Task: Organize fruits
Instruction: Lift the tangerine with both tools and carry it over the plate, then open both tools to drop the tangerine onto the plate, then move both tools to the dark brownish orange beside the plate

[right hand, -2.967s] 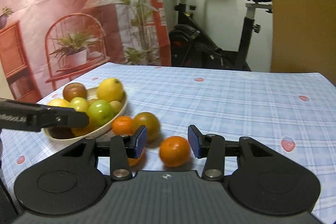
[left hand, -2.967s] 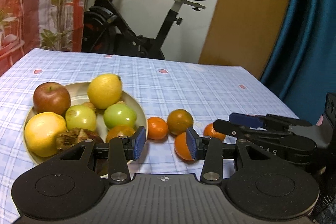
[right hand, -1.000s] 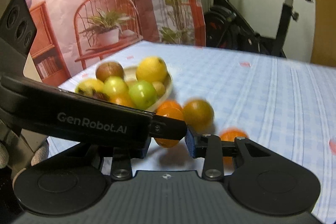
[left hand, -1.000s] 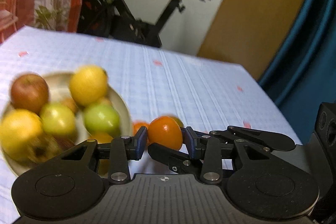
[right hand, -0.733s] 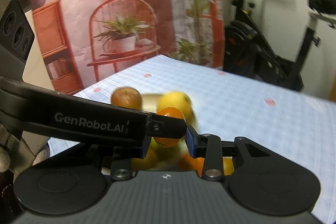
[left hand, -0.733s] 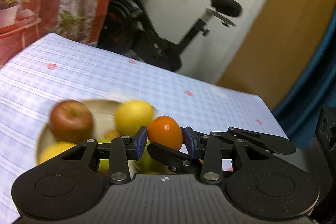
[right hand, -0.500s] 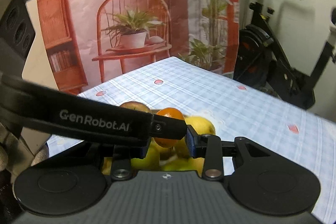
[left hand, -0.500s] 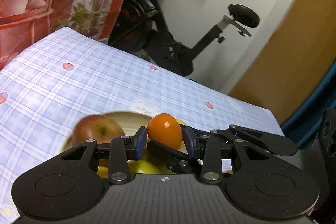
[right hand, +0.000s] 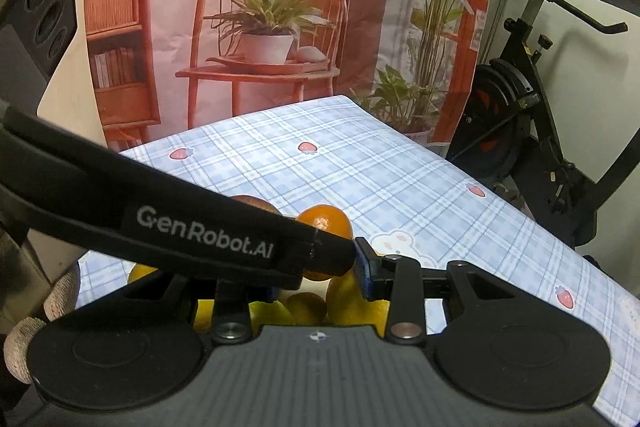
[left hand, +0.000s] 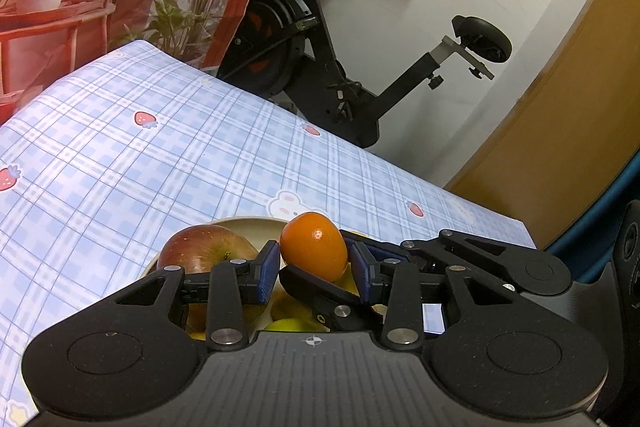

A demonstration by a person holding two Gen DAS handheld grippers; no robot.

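Note:
My left gripper (left hand: 314,265) is shut on an orange (left hand: 313,245) and holds it above the cream fruit bowl (left hand: 244,223). A red apple (left hand: 206,249) and yellow-green fruit (left hand: 292,307) lie in the bowl below. My right gripper (left hand: 320,283) crosses just under and behind the left one. In the right wrist view the same orange (right hand: 326,221) sits between the right fingers (right hand: 366,269), but the left gripper's arm (right hand: 160,211) hides the left finger, so contact is unclear. Lemons and green fruit (right hand: 348,297) show underneath.
The table has a blue plaid cloth (left hand: 160,155) with strawberry prints. An exercise bike (left hand: 320,67) stands beyond the far edge. A printed backdrop with a chair and plants (right hand: 272,27) hangs at the left. A gloved hand (right hand: 36,319) holds the left gripper.
The left gripper closed on an orange on the table, lifted it and carried it left over the bowl. The right gripper moved along with it, close under the left fingers.

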